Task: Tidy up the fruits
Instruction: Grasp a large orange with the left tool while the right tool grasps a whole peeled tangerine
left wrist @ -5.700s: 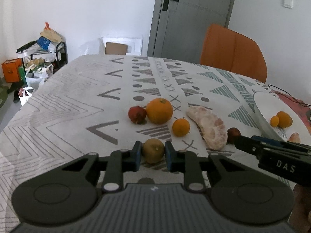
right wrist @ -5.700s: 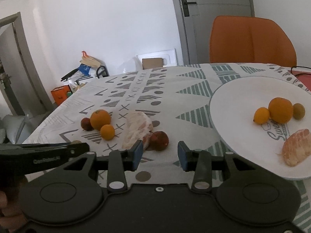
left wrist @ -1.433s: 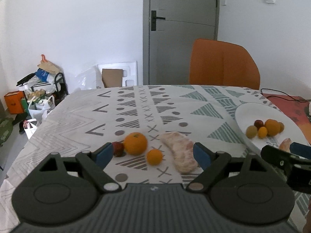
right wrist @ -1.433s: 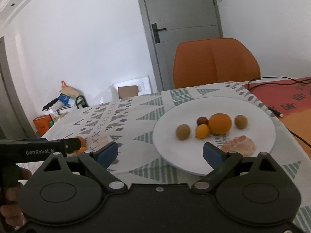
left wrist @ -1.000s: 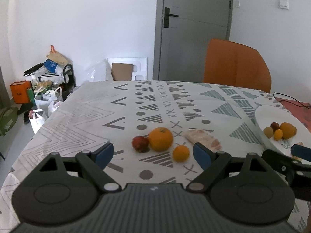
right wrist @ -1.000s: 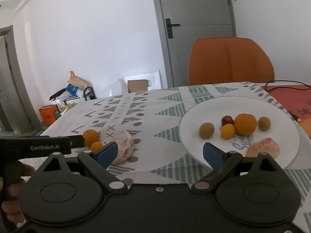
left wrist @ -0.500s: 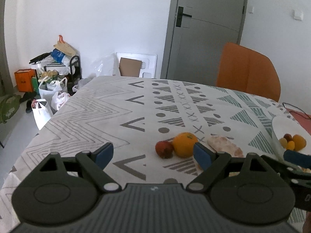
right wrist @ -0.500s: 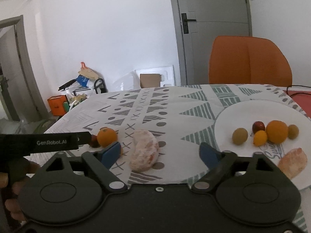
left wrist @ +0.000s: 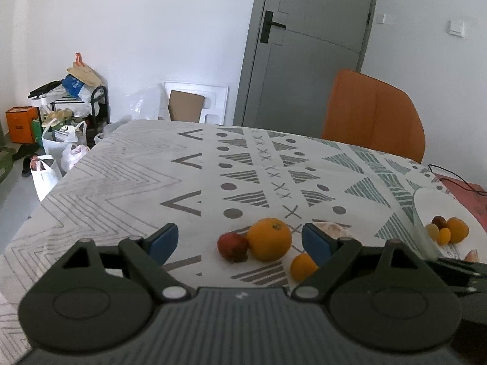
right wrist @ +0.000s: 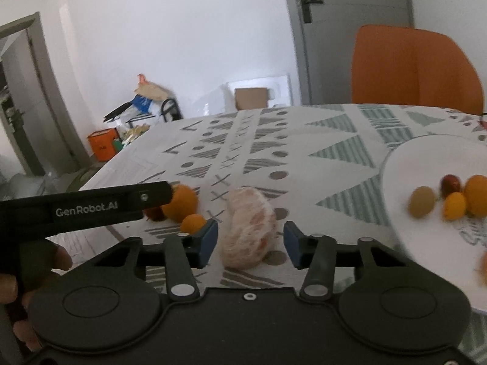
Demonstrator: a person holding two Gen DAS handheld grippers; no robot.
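Blue-padded fingers of the right gripper (right wrist: 250, 244) are sitting either side of the peeled pomelo piece (right wrist: 248, 231), and the jaws have just been closing in on it, though a sliver of tablecloth is still showing at each pad (no contact yet). That pale pink piece is lying on the patterned tablecloth (left wrist: 127, 182), between the loose fruit and the plate.

Over on the left gripper (left wrist: 240, 243), the jaws are standing wide apart with nothing pressed between them; a dark red fruit (left wrist: 232, 245) and a large orange (left wrist: 269, 238) are showing through the gap, touching each other. A small mandarin (left wrist: 301, 267) is lying just beside the right-hand pad, partly hidden by it. A person's hand (right wrist: 18, 276) is gripping the left tool's handle at the edge of the right wrist view.

Farther right, the white plate (right wrist: 404, 164) is holding a greenish-brown fruit (right wrist: 421, 201), a dark red one (right wrist: 451, 183), a small mandarin (right wrist: 454, 206) and an orange (right wrist: 476, 194), all blurred.

Beyond the table, an orange chair (left wrist: 373, 112) is standing before a grey door (left wrist: 310, 45).
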